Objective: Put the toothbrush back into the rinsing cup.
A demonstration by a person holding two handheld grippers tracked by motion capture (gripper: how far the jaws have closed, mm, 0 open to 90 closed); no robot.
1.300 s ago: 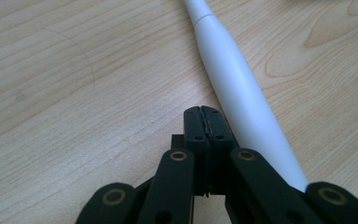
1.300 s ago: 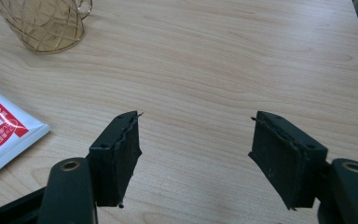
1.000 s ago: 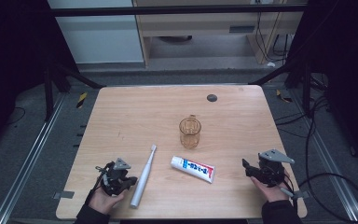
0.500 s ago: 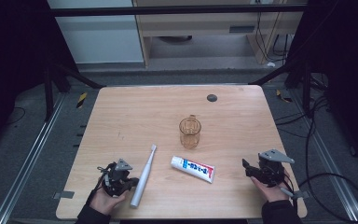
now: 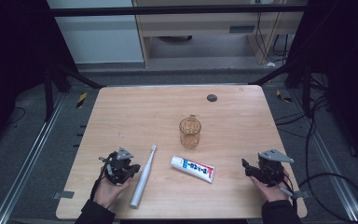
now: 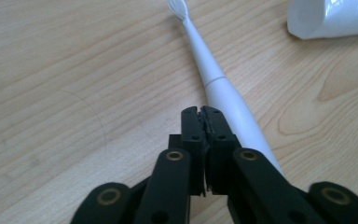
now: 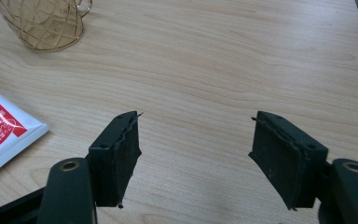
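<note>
L gripper (image 6: 204, 112): jaws nearly together, just started parting, nothing between them | toothbrush (image 6: 223, 91): on table just right of L tips, head pointing away from them | R gripper (image 7: 193, 140): jaws wide apart, empty | tube (image 7: 0, 130): left of R jaws | cup (image 7: 46, 23): far left, beyond tube

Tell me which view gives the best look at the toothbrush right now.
The left gripper view: the toothbrush runs close up from bristle head to handle, lying on the table just right of the left gripper, whose jaws are shut. The high view shows its whole length, but small.
</note>
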